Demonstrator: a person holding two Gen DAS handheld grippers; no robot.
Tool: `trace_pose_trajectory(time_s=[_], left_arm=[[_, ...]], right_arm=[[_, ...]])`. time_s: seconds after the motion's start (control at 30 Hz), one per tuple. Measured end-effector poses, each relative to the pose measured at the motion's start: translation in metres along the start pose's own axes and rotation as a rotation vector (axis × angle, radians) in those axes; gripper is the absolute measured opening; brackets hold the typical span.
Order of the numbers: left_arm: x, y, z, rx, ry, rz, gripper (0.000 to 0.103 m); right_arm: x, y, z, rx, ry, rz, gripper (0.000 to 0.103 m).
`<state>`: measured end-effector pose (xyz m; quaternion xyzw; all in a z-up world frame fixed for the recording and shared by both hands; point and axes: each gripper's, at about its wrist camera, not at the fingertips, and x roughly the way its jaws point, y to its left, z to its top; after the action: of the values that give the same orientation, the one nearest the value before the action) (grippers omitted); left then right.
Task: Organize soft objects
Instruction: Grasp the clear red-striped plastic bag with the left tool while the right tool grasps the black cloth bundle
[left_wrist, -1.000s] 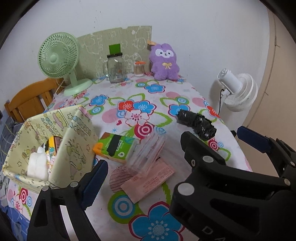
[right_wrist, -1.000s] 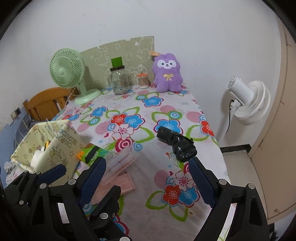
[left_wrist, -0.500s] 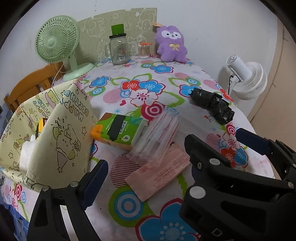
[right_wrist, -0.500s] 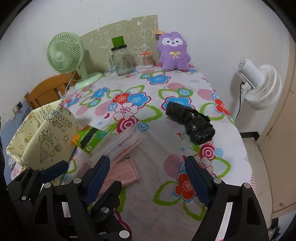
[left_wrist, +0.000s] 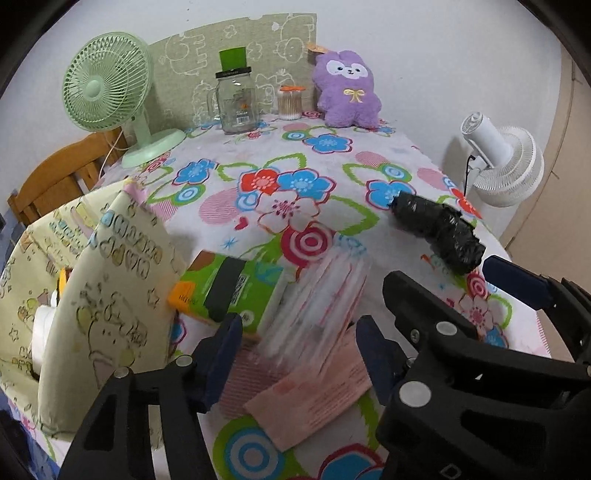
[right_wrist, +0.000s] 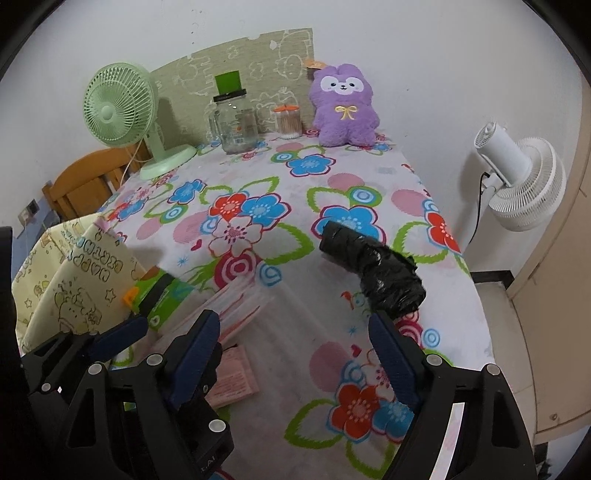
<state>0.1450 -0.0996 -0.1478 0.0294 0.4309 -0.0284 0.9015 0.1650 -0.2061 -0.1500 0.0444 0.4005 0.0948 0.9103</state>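
The clear packet of pink-striped sheets (left_wrist: 317, 295) lies on the worktop (left_wrist: 258, 166) against the green tissue pack (left_wrist: 229, 288) and over a pink packet (left_wrist: 314, 395), so a low bite could drag these neighbours or let the slick wrapper slip. The left tongs (left_wrist: 299, 354) stand moderately open astride its near end, apparently not yet pinching. The right tongs (right_wrist: 295, 354) gape wide and empty near the black bag roll (right_wrist: 373, 266).

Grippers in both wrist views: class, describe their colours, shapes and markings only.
The left gripper and right gripper look alike: angular matte-black plastic frames studded with round silver bolt heads, each with two long fingers faced in dark blue pads. Partial white letters show low on the frames. No cables or sleeves show.
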Motion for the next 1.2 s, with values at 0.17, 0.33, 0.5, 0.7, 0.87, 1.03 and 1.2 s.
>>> trace_pose_trajectory(time_s=[0.17,0.33,0.5,0.7,0.87,1.03,1.2], left_arm=[[0.005,-0.008,0.009,0.011,0.003,-0.022,0.061],[0.018,-0.015,0.015,0.015,0.059,-0.04,0.056],[0.033,-0.017,0.018,0.008,0.115,0.01,0.048],[0.041,-0.017,0.02,0.0,0.132,0.009,0.033],[0.041,-0.02,0.027,-0.006,0.13,-0.01,0.021],[0.046,-0.027,0.036,-0.007,0.127,-0.015,0.02],[0.054,-0.032,0.042,-0.006,0.128,-0.009,0.02]], right_arm=[[0.001,-0.008,0.008,-0.008,-0.016,-0.019,0.085],[0.007,-0.017,0.014,-0.015,-0.019,-0.042,0.085],[0.015,-0.023,0.014,-0.022,-0.003,-0.053,0.085],[0.021,-0.029,0.018,-0.009,-0.002,-0.028,0.085],[0.022,-0.032,0.026,-0.021,-0.02,-0.025,0.085],[0.027,-0.038,0.036,-0.03,-0.035,-0.045,0.085],[0.038,-0.046,0.041,-0.009,-0.023,-0.037,0.085]])
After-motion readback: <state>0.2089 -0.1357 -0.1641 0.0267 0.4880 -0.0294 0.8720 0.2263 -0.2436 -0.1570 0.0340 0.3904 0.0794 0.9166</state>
